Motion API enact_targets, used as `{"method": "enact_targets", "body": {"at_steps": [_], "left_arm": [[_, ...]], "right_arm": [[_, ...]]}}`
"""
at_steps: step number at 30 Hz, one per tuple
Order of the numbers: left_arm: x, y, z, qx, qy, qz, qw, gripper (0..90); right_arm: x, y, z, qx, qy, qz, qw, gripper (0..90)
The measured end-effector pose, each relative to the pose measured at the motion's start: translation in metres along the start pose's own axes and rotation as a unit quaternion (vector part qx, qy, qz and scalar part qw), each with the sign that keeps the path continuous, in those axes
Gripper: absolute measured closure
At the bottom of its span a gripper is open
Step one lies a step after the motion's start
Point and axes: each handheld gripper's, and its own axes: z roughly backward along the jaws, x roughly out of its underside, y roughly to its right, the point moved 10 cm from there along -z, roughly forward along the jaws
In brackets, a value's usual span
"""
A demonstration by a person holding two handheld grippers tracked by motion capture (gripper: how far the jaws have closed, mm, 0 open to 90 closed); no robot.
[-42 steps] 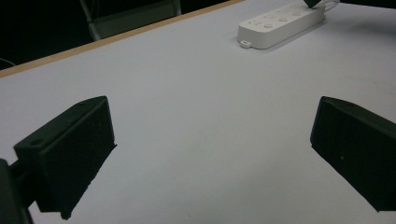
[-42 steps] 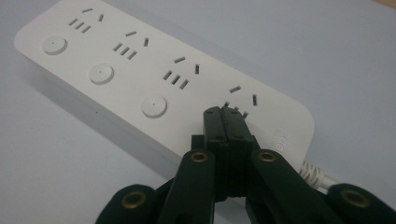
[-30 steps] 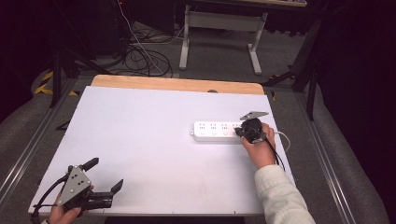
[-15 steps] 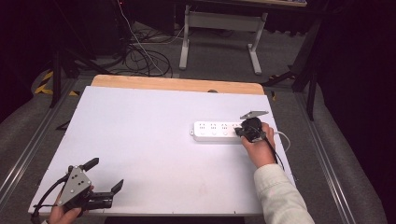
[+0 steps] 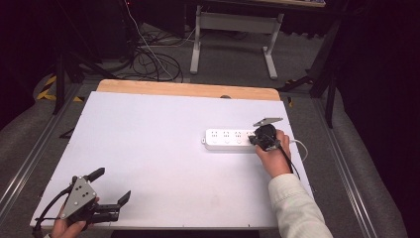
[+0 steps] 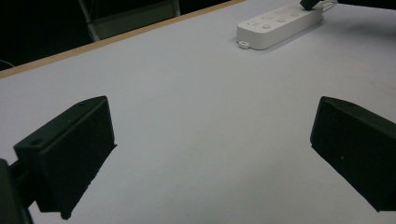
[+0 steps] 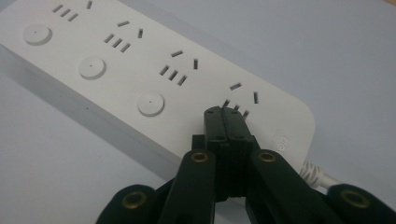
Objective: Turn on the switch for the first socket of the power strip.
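In the high view, the white power strip (image 5: 229, 140) was seen lying on the right half of the white table (image 5: 148, 148), with the right tool (image 5: 256, 141) set on its right end, while the left tool (image 5: 110, 191) was held wide open at the near left corner. In the left gripper view, the jaws were spread apart over bare table, nothing between them, the strip (image 6: 275, 25) well beyond. In the right gripper view, the jaws were pressed together with nothing gripped, their tips (image 7: 226, 116) placed over the strip's (image 7: 140, 70) last socket, at its cable end.

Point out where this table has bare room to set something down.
Free: the table from the power strip leftward, and between it and the left gripper. Crowded: the right edge, where the shut right gripper presses on the strip's end.
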Motion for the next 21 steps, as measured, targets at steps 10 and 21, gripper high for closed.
{"method": "enact_targets", "body": {"at_steps": [10, 21], "left_arm": [[0.000, -0.002, -0.001, -0.001, -0.001, 0.003, 1.0000, 0.4], [0.000, -0.001, -0.001, -0.001, -0.001, 0.003, 1.0000, 0.4]], "right_arm": [[-0.013, -0.006, 0.019, -0.005, 0.048, 0.010, 0.9988, 90.0], [-0.031, -0.013, 0.054, -0.013, 0.084, 0.016, 0.9962, 90.0]]}}
